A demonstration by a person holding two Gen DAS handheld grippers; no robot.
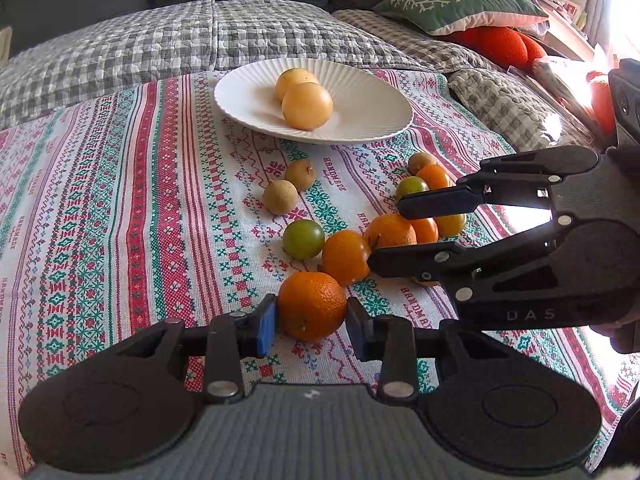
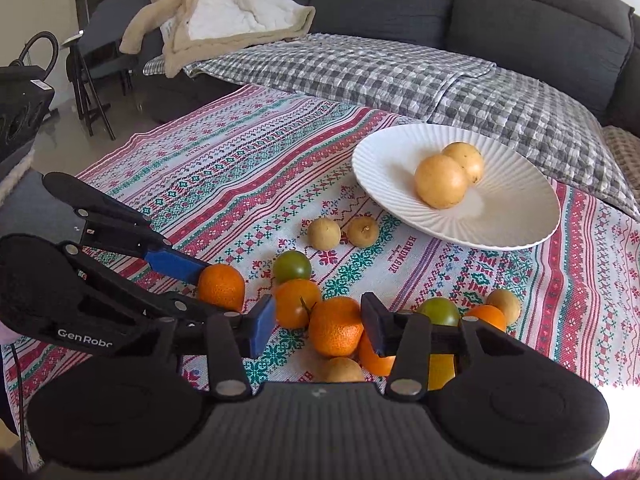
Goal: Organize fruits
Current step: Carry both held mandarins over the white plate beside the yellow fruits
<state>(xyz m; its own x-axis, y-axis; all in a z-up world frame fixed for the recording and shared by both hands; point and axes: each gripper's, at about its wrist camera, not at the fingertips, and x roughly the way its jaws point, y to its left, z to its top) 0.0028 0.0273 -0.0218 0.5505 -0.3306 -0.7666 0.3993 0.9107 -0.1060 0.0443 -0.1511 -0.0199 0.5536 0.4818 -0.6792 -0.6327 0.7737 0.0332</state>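
Observation:
My left gripper [image 1: 311,320] is shut on a small orange [image 1: 312,306] that rests on the patterned cloth; the right wrist view shows the same grip [image 2: 208,288] on that orange [image 2: 221,286]. My right gripper [image 2: 320,328] straddles another orange [image 2: 336,330] in the fruit cluster. Its right pad [image 2: 376,330] touches the fruit, while a gap shows beside the left pad [image 2: 262,330]. Seen from the left wrist, the right gripper [image 1: 388,234] reaches in from the right. A white ribbed plate [image 1: 240,108] [image 2: 380,184] behind holds two yellow fruits [image 1: 307,106] [image 2: 440,182].
Loose on the cloth lie green fruits [image 1: 304,239], two small brown ones [image 1: 280,197] and several more orange ones [image 1: 345,257]. A checked quilt [image 1: 160,48] and a dark sofa [image 2: 520,20] lie behind, with a green cushion [image 1: 460,4] at the far right. A folding chair [image 2: 96,60] stands beyond the table's left edge.

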